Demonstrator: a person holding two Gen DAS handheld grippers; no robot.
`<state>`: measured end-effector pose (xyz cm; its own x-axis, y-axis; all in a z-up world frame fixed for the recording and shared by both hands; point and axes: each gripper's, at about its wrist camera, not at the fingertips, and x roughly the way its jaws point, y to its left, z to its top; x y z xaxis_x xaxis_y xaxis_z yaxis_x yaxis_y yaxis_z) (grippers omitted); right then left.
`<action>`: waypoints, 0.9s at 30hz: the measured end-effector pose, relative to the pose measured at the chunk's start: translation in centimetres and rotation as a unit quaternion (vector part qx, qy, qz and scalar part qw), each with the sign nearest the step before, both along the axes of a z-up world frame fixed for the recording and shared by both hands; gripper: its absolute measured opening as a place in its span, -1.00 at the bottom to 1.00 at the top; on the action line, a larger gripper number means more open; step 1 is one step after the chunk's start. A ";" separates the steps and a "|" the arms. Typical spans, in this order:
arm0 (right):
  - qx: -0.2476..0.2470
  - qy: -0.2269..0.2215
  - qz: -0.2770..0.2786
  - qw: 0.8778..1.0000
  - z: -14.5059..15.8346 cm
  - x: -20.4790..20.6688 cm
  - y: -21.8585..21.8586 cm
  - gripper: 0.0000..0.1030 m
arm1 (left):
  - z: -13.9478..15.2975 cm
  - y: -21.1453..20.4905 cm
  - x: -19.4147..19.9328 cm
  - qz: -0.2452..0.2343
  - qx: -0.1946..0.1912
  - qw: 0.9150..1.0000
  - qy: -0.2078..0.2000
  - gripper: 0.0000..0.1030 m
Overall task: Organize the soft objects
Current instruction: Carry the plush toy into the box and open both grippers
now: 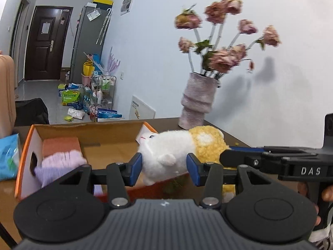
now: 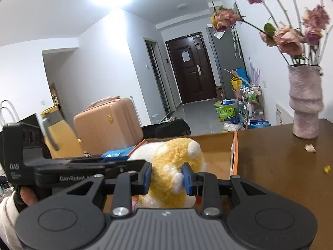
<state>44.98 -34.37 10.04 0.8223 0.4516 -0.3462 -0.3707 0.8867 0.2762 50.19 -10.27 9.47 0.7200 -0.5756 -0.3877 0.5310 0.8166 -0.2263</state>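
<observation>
Left wrist view: the plush toy, white at the head end and yellow and woolly at the rear, lies across the centre of the frame, above the right rim of the cardboard box. The left gripper stands with its blue pads wide apart, one on each side of the toy's white body; contact with either pad cannot be told, and the toy does not look pinched here. The right gripper enters from the right edge, its tip at the toy's yellow end. Inside the box, lower left of the frame, sit an orange block and a pale purple cloth in front of it. A blue packet lies outside the box at the far left edge. A grey ribbed vase of dried pink flowers stands on the brown table, upper right of centre. Right wrist view: the right gripper is narrowed onto the toy's yellow back, both blue pads pressed into the wool, the fleece bulging between them. The box lies behind the toy, centre frame; the vase stands at the right edge, and a pink suitcase stands at mid left beyond the table.
</observation>
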 end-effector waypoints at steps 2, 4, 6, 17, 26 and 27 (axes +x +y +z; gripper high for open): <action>-0.004 0.012 0.005 1.000 -0.2 4.0 0.0 -0.41 | -0.5 0.0 3.4 0.008 0.002 1.000 0.007 -0.09; -0.002 0.028 0.011 1.000 -0.8 8.3 -0.3 -0.41 | -1.1 -0.1 7.1 0.020 0.004 1.000 0.019 -0.10; 0.001 0.045 0.016 0.999 -1.4 11.9 -0.5 -0.41 | -1.8 -0.2 10.4 0.026 0.008 0.999 0.033 -0.11; -0.062 0.122 0.006 0.991 -6.5 24.2 -0.3 -0.39 | -7.1 -2.9 21.9 0.042 0.071 0.987 0.138 -0.24; -0.146 0.102 -0.032 0.984 -5.7 22.6 2.1 -0.35 | -4.6 -2.6 19.1 0.056 0.091 0.989 0.104 -0.18; -0.145 0.094 -0.034 0.984 -4.9 21.7 1.9 -0.32 | -4.0 -2.2 18.1 0.063 0.092 0.989 0.097 -0.13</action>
